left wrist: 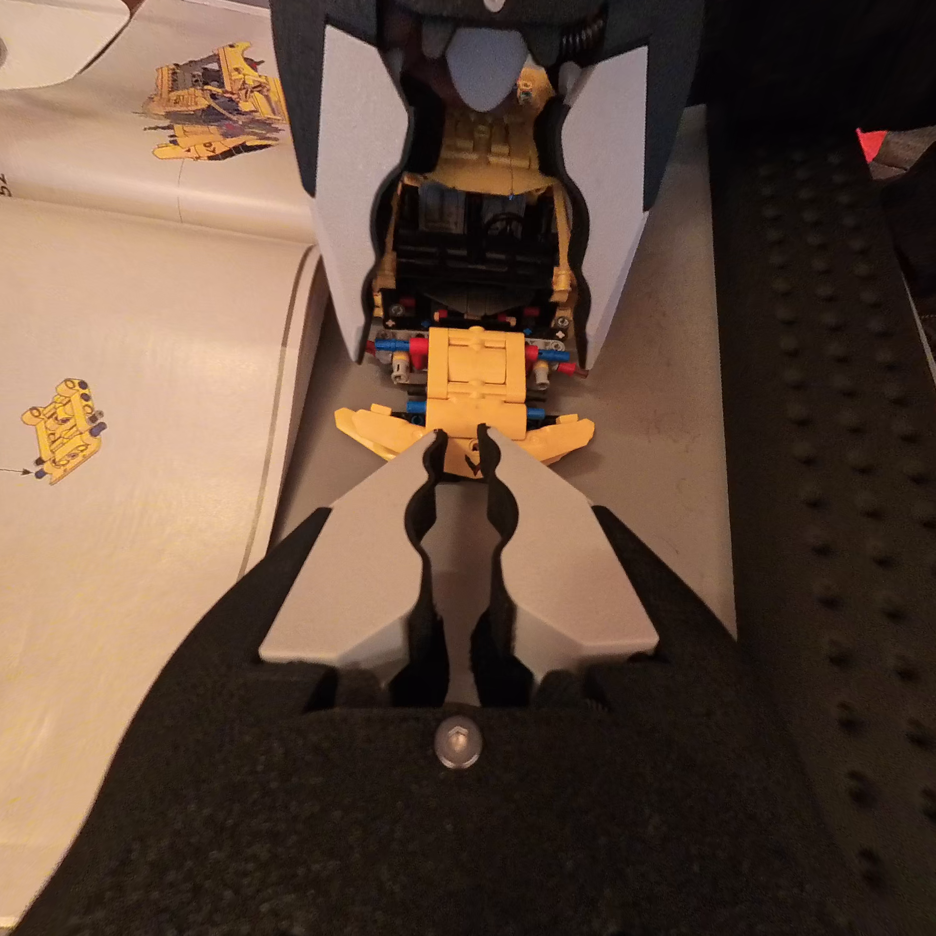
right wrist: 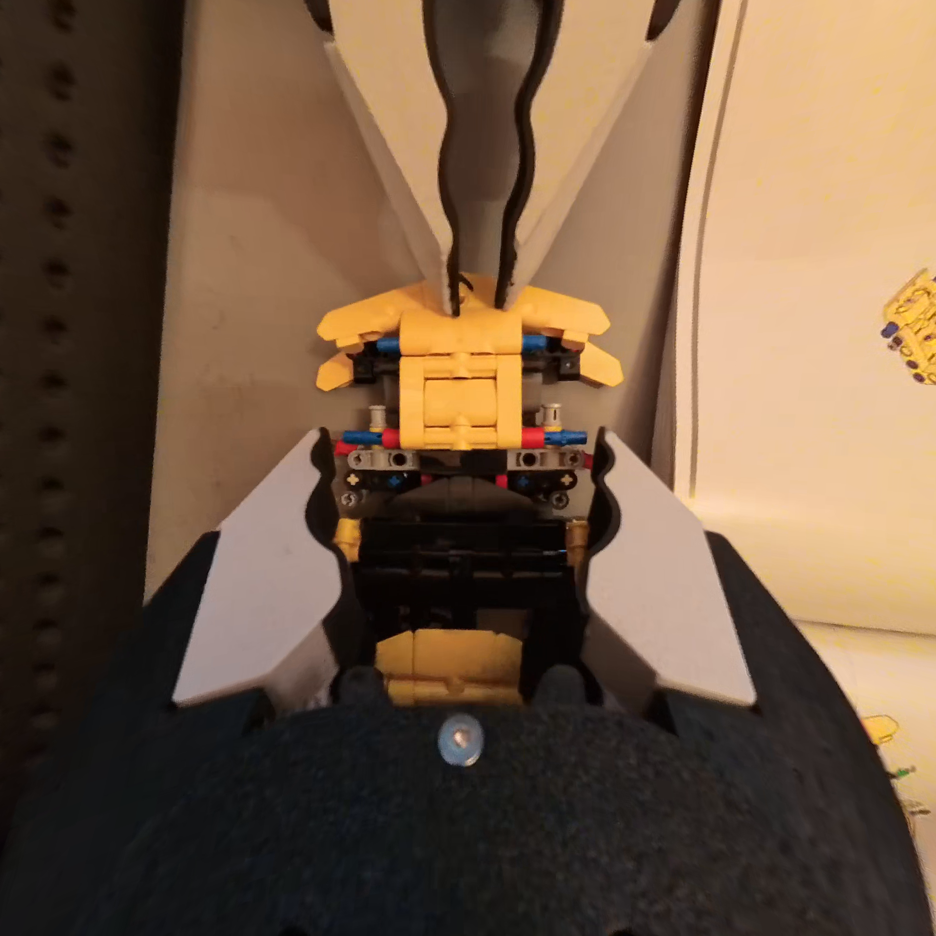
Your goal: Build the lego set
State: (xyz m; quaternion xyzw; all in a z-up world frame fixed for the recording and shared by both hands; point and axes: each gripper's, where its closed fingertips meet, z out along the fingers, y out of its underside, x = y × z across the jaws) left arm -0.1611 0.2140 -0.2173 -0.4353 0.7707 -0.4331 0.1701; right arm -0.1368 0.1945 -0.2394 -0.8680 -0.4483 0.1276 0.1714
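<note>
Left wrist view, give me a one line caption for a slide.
Left gripper pinches the yellow front of the lego model while the right gripper clasps its black body, instruction booklet alongside.

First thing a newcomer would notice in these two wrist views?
The yellow and black lego model on the grey mat, dead centre, held from opposite ends. The right gripper straddles its black body, while the left gripper pinches the yellow front tip. An open instruction booklet lies beside the mat.
</note>
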